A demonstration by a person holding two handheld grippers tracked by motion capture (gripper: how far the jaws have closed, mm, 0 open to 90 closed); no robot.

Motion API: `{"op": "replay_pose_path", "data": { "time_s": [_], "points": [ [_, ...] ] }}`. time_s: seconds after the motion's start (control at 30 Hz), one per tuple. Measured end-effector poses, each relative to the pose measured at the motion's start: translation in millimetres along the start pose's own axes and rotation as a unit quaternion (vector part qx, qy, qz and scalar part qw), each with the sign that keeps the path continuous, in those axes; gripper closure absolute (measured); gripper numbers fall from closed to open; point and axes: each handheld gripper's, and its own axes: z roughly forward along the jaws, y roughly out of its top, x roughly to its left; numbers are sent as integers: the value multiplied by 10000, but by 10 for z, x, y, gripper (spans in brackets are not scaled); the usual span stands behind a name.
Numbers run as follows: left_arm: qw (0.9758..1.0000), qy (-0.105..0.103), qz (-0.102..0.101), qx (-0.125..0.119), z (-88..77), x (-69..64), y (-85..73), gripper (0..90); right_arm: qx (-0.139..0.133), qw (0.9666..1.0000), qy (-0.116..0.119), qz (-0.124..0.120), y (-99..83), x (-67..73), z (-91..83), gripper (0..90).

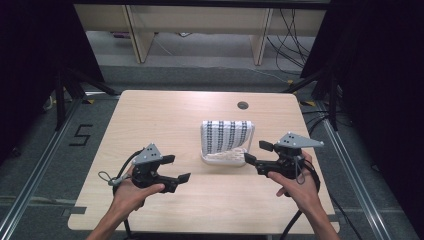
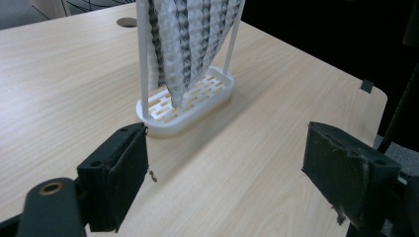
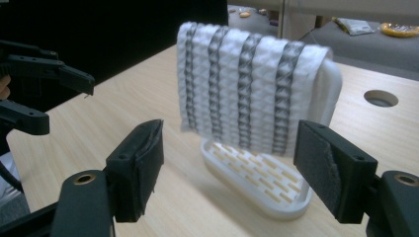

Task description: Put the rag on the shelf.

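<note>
A light wood-grain surface [image 1: 150, 120] is seen, with rounded corners and a round cable hole [image 1: 243, 105] set near its far edge. Grey carpeted floor [image 1: 200, 75] is spread around it, and a black mark shaped like a "5" [image 1: 80, 135] is taped on the floor to the left. Pale wooden furniture legs [image 1: 137, 35] are stood beyond the surface, and black cables [image 1: 290, 35] are trailed across the floor at the far right. Black curtains [image 1: 380, 75] are hung at both sides.
</note>
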Motion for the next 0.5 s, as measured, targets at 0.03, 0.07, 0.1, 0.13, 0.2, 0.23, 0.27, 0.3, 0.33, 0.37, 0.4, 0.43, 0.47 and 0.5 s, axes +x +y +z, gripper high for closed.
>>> {"op": "replay_pose_path", "data": {
  "time_s": [0.03, 0.07, 0.1, 0.13, 0.2, 0.23, 0.27, 0.3, 0.33, 0.37, 0.4, 0.43, 0.47, 0.5],
  "points": [
    [10000, -16, 29, 3, -9, 0, -52, 168, 28, 10000, 28, 45, -50, 24, 17, 286],
    [10000, -16, 29, 3, -9, 0, -52, 168, 86, 9999, 74, -22, -62, 16, 17, 286],
    [10000, 3, 44, -16, -16, 2, -86, 168, 86, 9999, 74, -22, -62, 16, 17, 286],
    [10000, 32, 65, 28, -26, 5, -107, 168, 70, 10000, 29, -59, -90, 22, 20, 286],
    [10000, 41, 67, 20, -37, 14, -146, 168, 147, 9999, 64, -33, -128, 42, 17, 286],
    [10000, 70, 34, 2, -53, 20, -193, 168, 210, 9998, 40, -47, -164, 56, 14, 287],
    [10000, 70, 34, 2, -53, 20, -193, 168, 210, 9998, 40, -47, -164, 56, 14, 287],
    [10000, 59, 15, -17, -58, 29, -234, 168, 218, 9997, -17, -91, -204, 66, 16, 287],
    [10000, 59, 15, -17, -58, 29, -234, 168, 218, 9997, -17, -91, -204, 66, 16, 287],
    [10000, 72, -7, 7, -69, 34, -267, 168, 208, 9997, 60, 68, -225, 91, 24, 287],
    [10000, 75, -27, 10, -72, 33, -285, 168, 175, 9998, 26, -46, -252, 79, 28, 287],
    [10000, 80, -22, 22, -77, 37, -306, 168, 237, 9997, 26, -101, -279, 82, 22, 287],
    [9999, 94, -35, 25, -81, 37, -328, 168, 237, 9997, 26, -101, -279, 82, 22, 287],
    [10000, 87, -19, 30, -85, 40, -368, 168, 295, 9996, 41, 25, -320, 109, 24, 287]
  ]
}}
